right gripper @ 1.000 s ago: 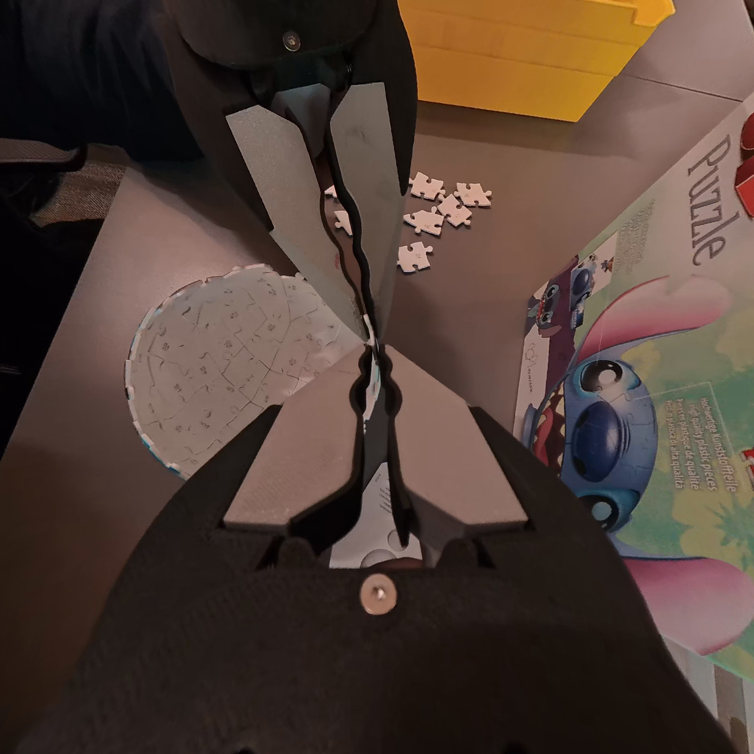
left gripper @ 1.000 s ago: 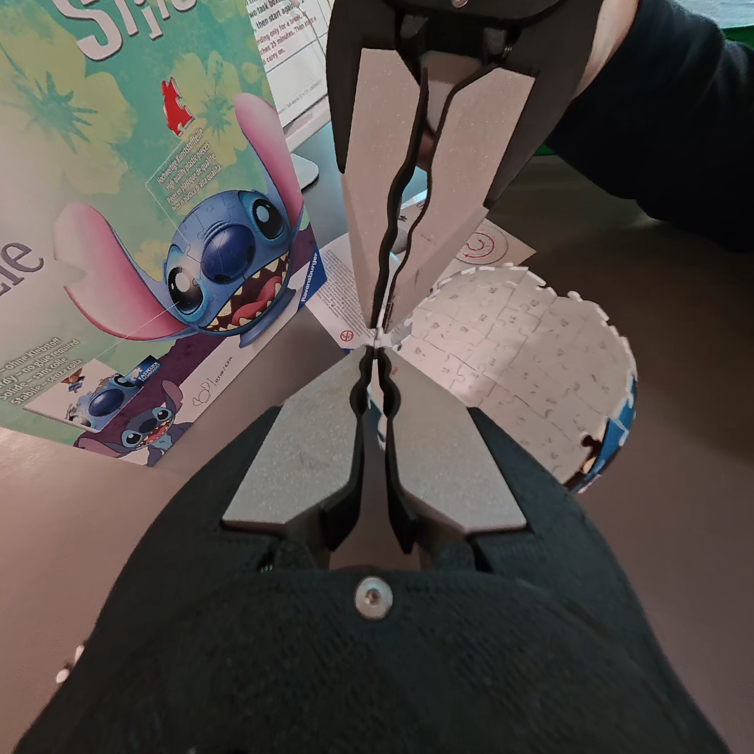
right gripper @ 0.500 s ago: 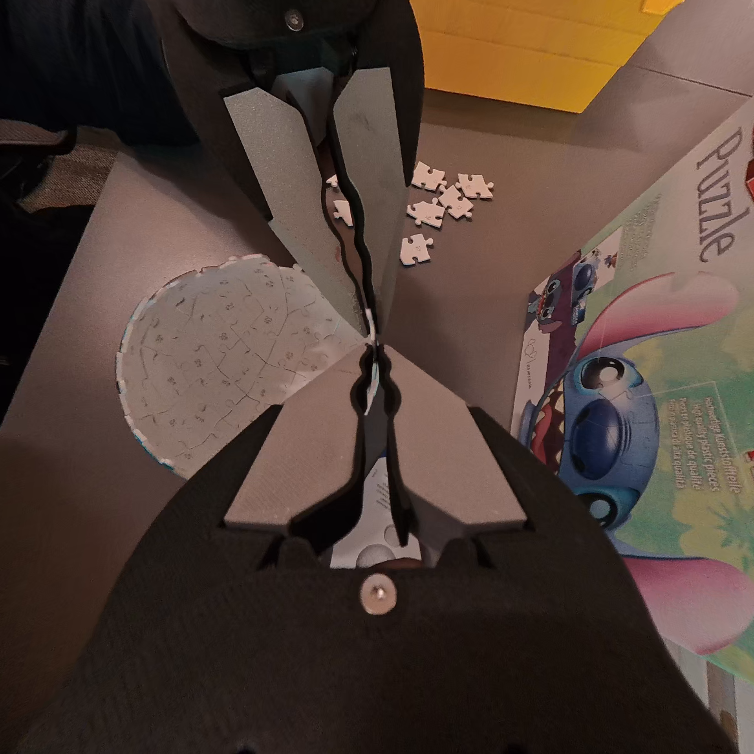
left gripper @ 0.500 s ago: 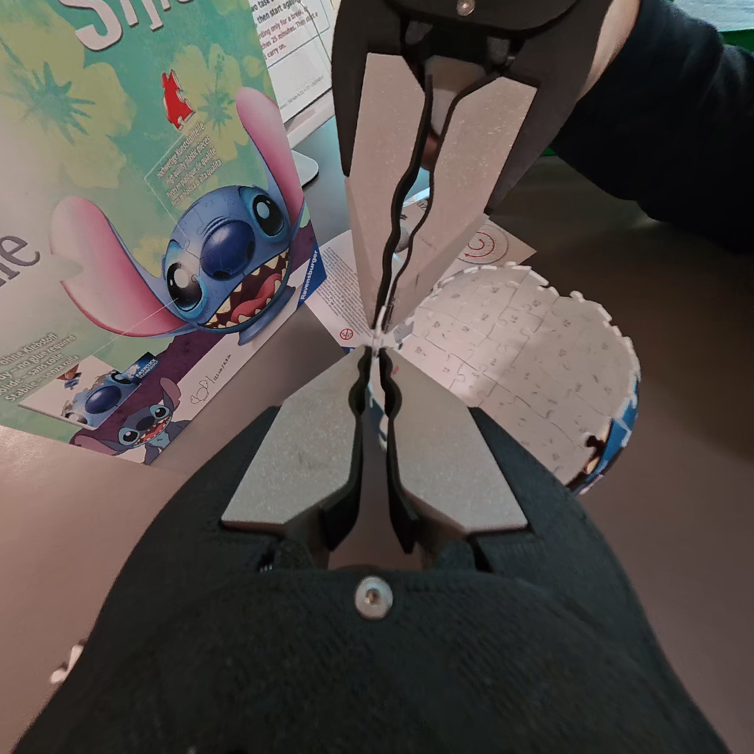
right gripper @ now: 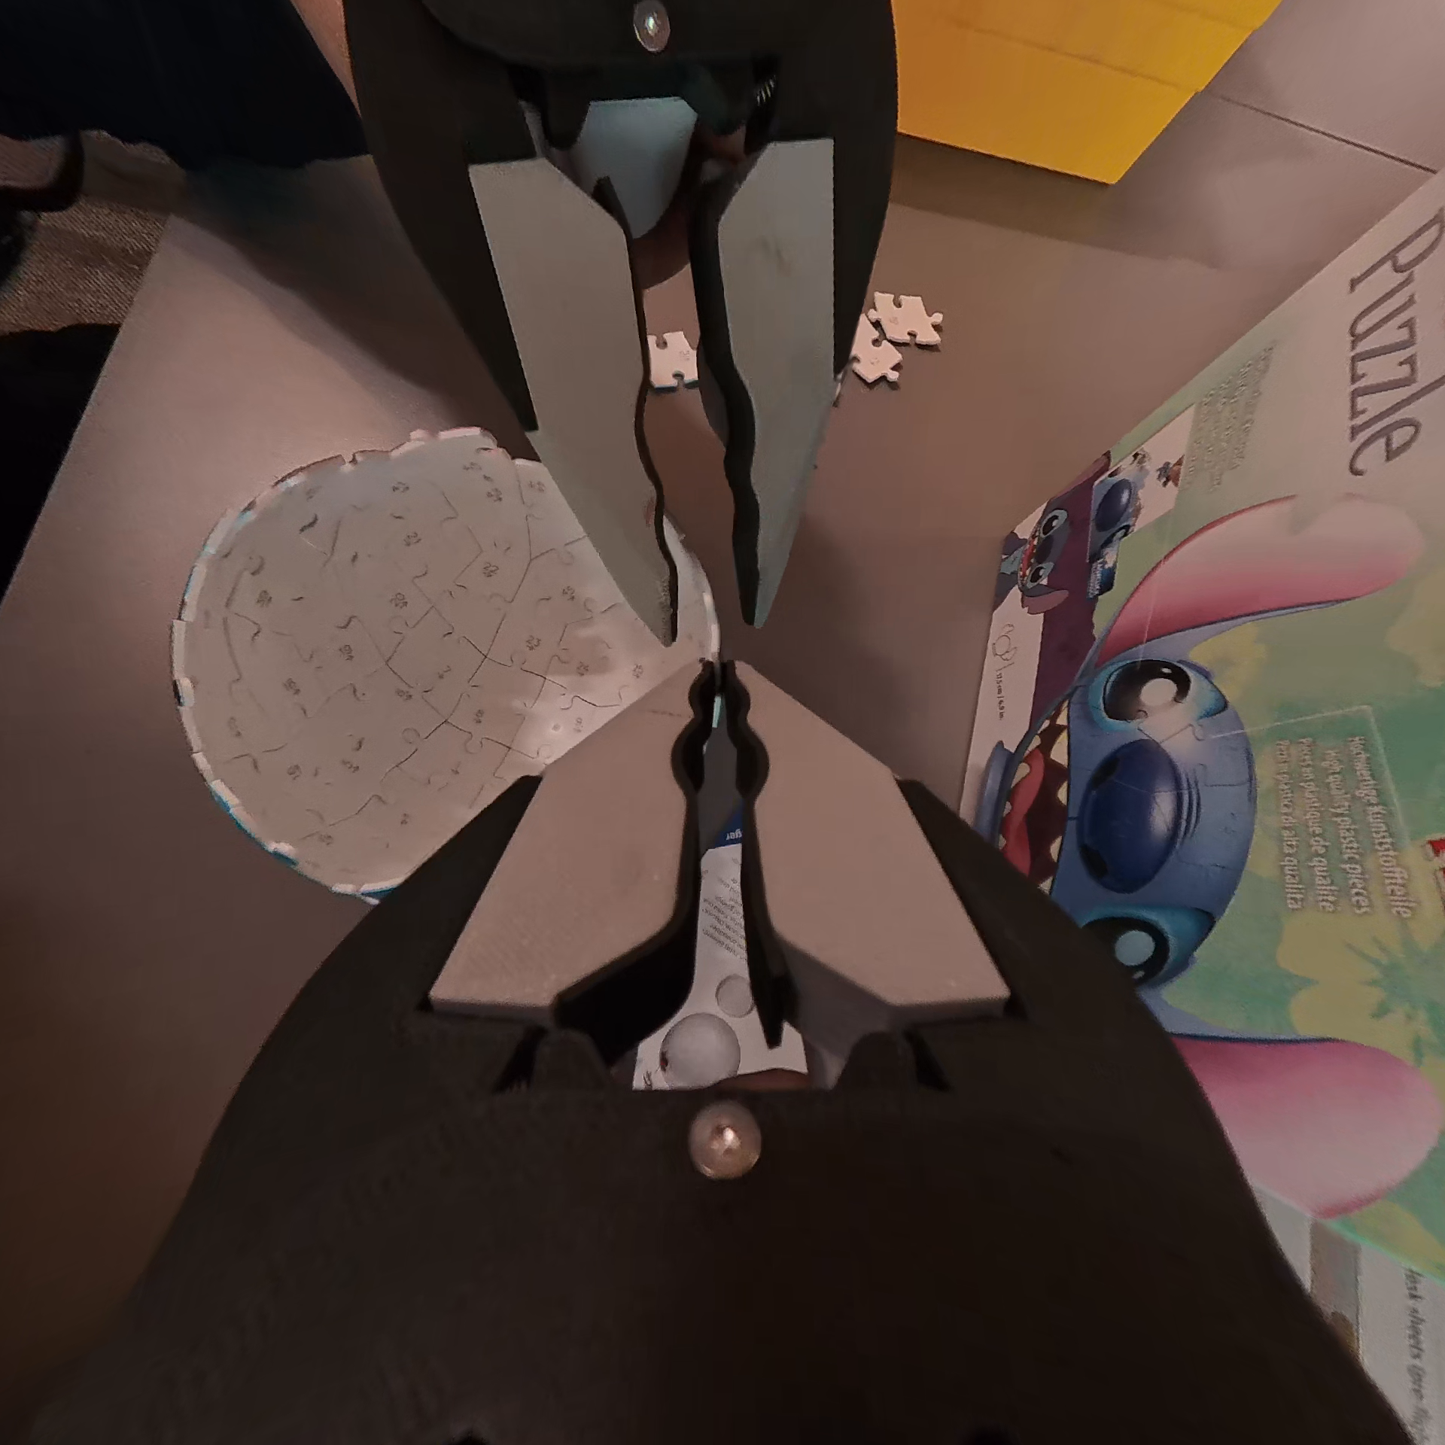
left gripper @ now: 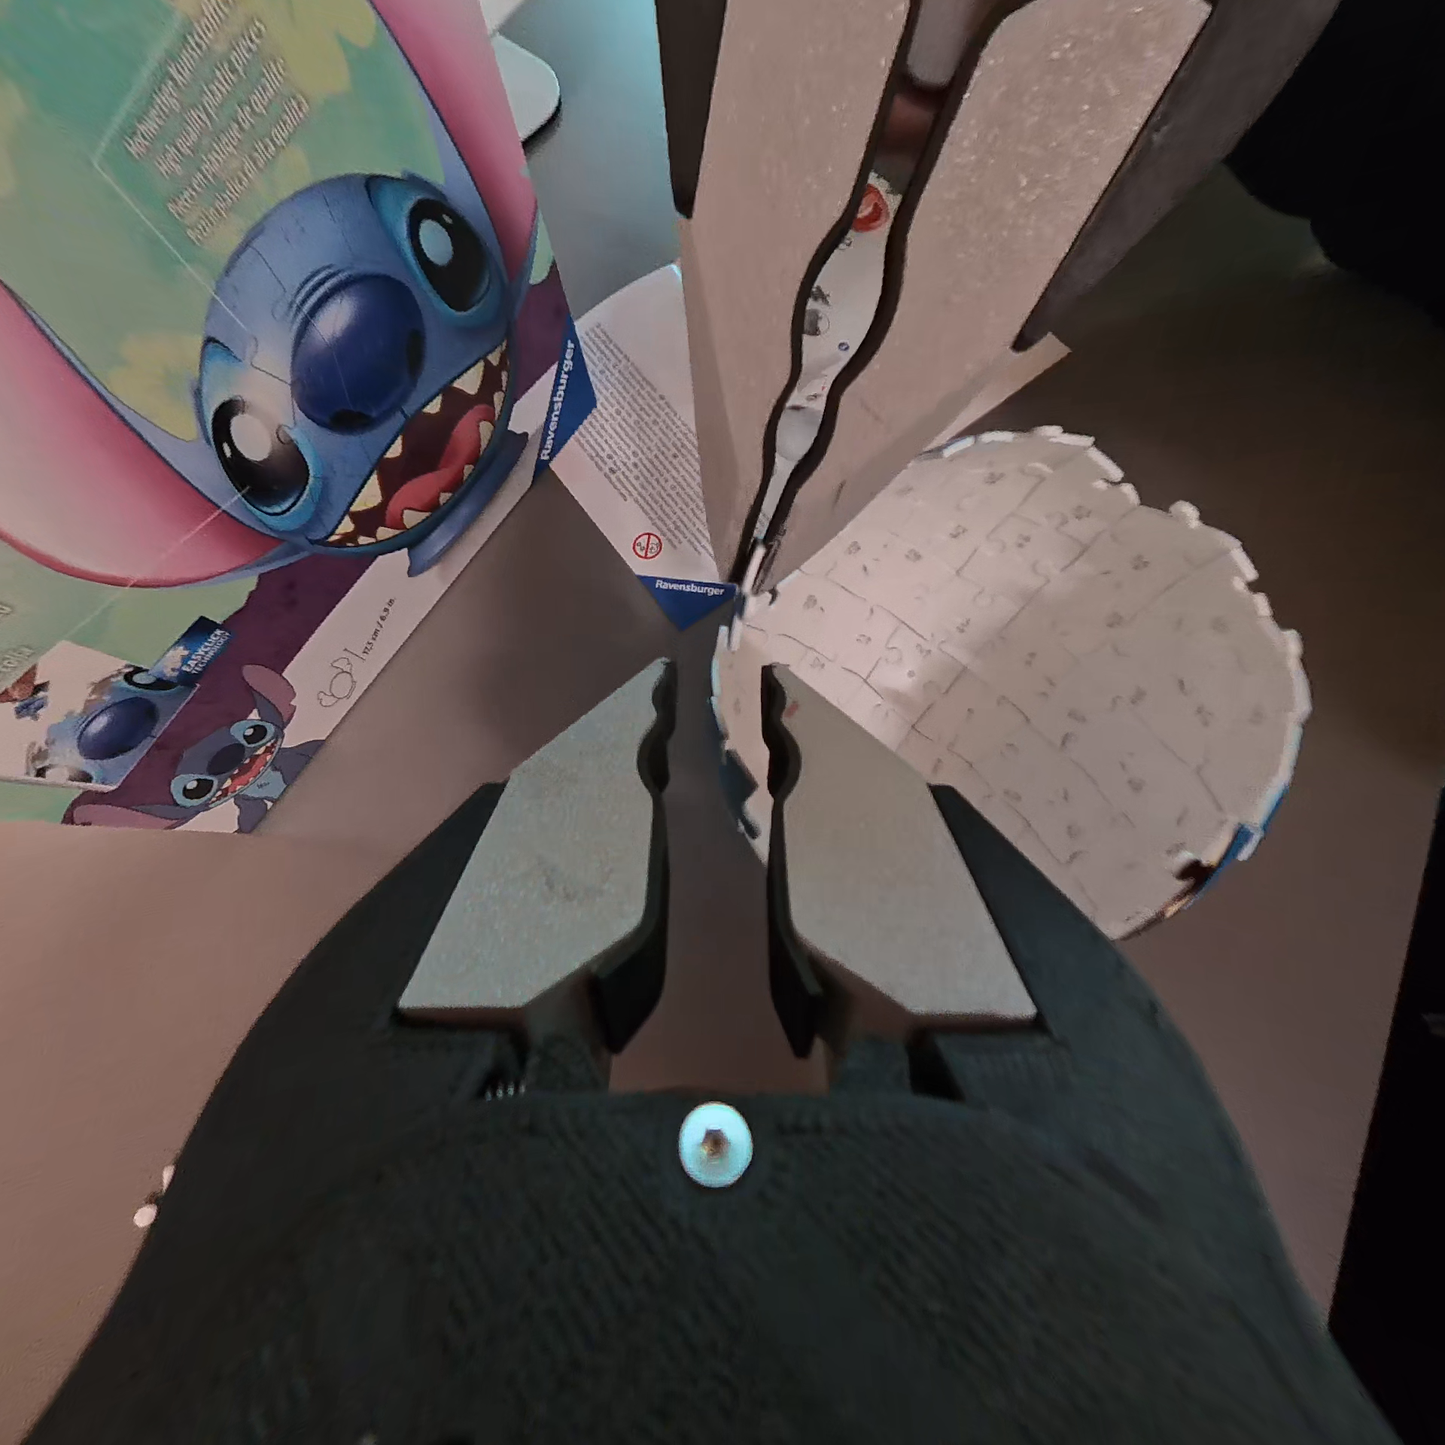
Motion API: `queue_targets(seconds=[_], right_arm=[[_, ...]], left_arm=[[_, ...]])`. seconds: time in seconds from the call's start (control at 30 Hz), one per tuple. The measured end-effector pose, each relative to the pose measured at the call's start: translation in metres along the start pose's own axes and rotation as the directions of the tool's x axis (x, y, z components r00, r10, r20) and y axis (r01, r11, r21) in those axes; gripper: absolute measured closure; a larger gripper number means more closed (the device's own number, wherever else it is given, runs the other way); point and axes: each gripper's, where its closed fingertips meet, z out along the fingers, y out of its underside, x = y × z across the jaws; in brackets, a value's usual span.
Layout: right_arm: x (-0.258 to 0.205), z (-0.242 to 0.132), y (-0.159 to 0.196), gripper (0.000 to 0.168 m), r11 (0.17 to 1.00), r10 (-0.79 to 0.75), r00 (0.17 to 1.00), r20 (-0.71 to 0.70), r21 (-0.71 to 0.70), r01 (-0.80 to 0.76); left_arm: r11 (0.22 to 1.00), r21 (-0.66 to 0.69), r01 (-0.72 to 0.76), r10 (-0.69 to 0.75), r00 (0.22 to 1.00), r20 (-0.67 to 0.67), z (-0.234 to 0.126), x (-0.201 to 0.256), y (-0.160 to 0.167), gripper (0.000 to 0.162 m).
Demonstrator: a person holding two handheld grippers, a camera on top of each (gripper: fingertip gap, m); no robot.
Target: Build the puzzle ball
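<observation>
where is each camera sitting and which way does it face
Left wrist view: on the left claw, looking down along its open fingers at the table; half ball on the right, box on the left, right claw entering from the top with a dark sleeve behind.
Right wrist view: on the right claw, shut on a piece, facing the opposite way; left claw enters from the top, loose pieces beyond.
Shared: both claws tip to tip, half ball, box, leaflet.
</observation>
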Motion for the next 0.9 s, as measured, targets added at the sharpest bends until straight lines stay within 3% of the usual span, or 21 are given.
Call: queue_targets(seconds=[0.2, 0.9], right_arm=[[-0.0021, 0.0048, 0.0016, 0.168, 1.0, -0.022, 1.0, 0.013, 0.008, 0.022], [0.0, 0.0094, 0.0037, 0.168, 0.998, -0.056, 0.998, -0.01, 0.002, 0.056]], left_arm=[[0.999, -0.023, -0.028, 0.028, 0.999, 0.014, 0.0025, -0.0013, 0.0016, 0.152], [0.999, -0.038, -0.023, 0.022, 0.999, -0.024, 0.0075, 0.0009, 0.0006, 0.157]])
